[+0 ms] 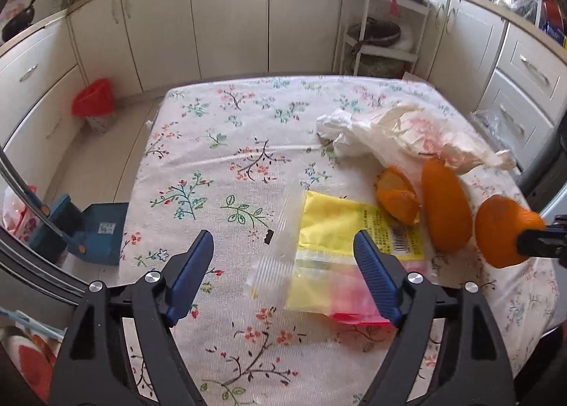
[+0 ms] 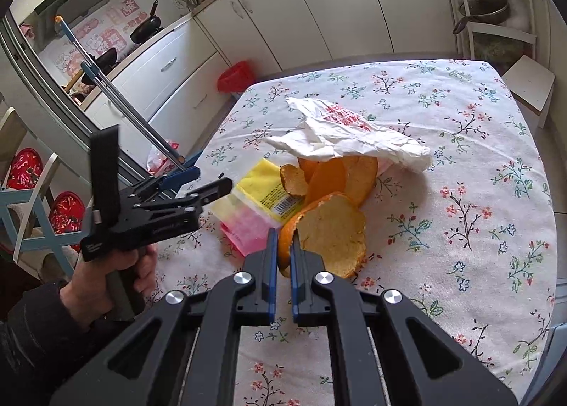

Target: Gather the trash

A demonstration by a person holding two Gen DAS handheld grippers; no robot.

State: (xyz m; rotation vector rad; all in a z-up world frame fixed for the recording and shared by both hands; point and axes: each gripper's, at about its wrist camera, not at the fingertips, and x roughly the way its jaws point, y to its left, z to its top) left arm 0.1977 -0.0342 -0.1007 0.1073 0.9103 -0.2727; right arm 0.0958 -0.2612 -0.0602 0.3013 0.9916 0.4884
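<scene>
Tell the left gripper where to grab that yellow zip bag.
Take the yellow zip bag by its clear near-left edge, which looks slightly lifted off the tablecloth. Bring the open left gripper in low from the near side; the bag lies flat, so probably slide one finger under.

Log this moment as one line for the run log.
right hand-held gripper: shut on orange peel | left hand-held gripper: open above yellow packet | other peels, white bag: on table
</scene>
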